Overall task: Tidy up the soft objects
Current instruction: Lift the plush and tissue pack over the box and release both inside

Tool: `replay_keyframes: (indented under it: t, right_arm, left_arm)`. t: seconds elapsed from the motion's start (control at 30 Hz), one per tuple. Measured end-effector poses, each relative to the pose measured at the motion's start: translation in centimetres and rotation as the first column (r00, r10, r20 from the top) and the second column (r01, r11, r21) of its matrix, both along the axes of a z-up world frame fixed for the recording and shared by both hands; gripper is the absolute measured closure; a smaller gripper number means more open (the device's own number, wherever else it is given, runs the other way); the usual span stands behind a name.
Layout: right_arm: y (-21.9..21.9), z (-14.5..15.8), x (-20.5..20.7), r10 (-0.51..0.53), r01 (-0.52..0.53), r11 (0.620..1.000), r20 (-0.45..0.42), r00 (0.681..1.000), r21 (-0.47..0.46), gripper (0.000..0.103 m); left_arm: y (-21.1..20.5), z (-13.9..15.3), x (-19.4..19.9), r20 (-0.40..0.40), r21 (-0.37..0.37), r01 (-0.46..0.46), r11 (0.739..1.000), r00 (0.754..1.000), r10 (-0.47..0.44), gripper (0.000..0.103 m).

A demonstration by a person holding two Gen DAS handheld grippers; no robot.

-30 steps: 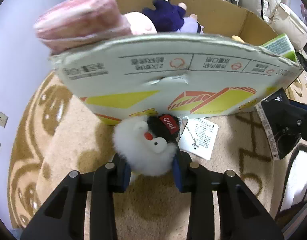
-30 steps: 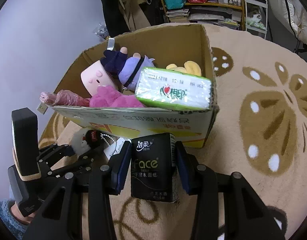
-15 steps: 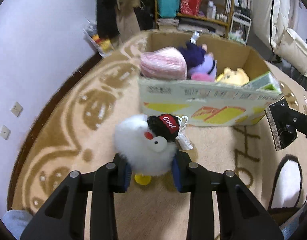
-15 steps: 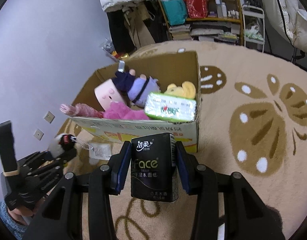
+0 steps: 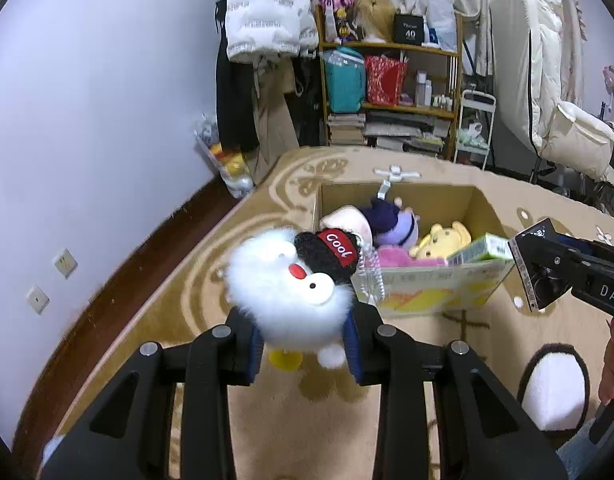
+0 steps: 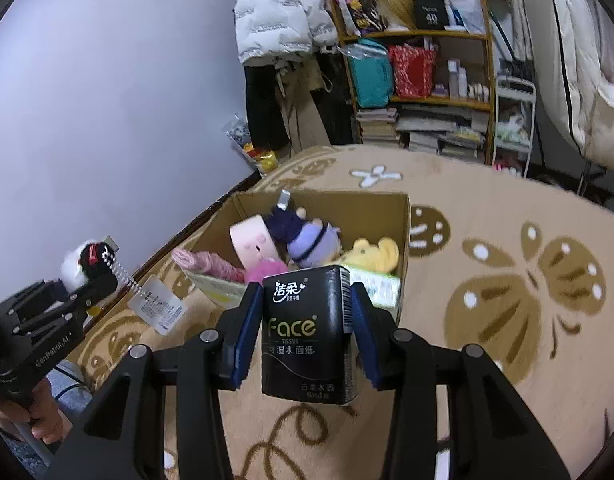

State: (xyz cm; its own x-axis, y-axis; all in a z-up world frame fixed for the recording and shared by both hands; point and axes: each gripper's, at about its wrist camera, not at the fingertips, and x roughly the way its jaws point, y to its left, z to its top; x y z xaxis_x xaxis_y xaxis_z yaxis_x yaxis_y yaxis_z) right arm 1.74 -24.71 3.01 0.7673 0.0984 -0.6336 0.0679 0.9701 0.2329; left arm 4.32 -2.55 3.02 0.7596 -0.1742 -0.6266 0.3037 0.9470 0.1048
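Left gripper (image 5: 305, 346) clamps a fluffy white plush (image 5: 287, 292) in a black "Cool" cap, held above the rug (image 5: 307, 432), near the cardboard box (image 5: 439, 288). Right gripper (image 6: 305, 332) pinches a black tissue pack (image 6: 307, 336); its lower edge possibly unsupported, just before the box.

The fluffy white toy (image 5: 291, 292) in the left gripper (image 5: 305, 346) wears a black cap saying "Cool". The black tissue pack (image 6: 307, 332) in the right gripper (image 6: 303, 338) says "Face TISSUE". Far behind, a black box (image 5: 409, 30) seems to say "40".
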Motion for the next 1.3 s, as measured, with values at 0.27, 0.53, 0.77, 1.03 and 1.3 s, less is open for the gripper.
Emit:
replay_keyframes:
  t: [0.27,0.53,0.77,1.03,1.3]
  right_arm:
    - [-0.3,1.5,2.5,0.007,-0.007,0.999,0.009,1.0,-0.045,0.057]
    - [-1.3,0.2,5.7,0.01,-0.01,0.997,0.006,1.0,-0.073,0.057]
    - [-1.8,-0.9,8.1,0.021,-0.019,0.997,0.02,1.0,-0.079,0.057]
    - [-2.0,-2.3,9.8,0.044,-0.044,0.997,-0.003,0.999,-0.063,0.056]
    - [-1.8,-2.5,9.9,0.05,-0.051,0.998,-0.011,0.999,-0.041,0.054]
  left_arm:
    - [-1.7,3.0,2.1,0.077,0.028,0.027,0.999,0.997,-0.029,0.071]
    - [-3.6,4.2,7.2,0.0,-0.036,0.028,0.999,1.0,-0.028,0.071]
    - [-5.7,2.6,10.0,-0.016,-0.002,0.072,0.997,0.997,-0.072,0.071]
    - [-7.5,-0.8,11.6,-0.085,0.07,0.079,0.994,0.994,-0.073,0.068]
    - [-7.0,-2.6,12.0,-0.129,0.064,0.046,0.997,0.991,-0.037,0.048]
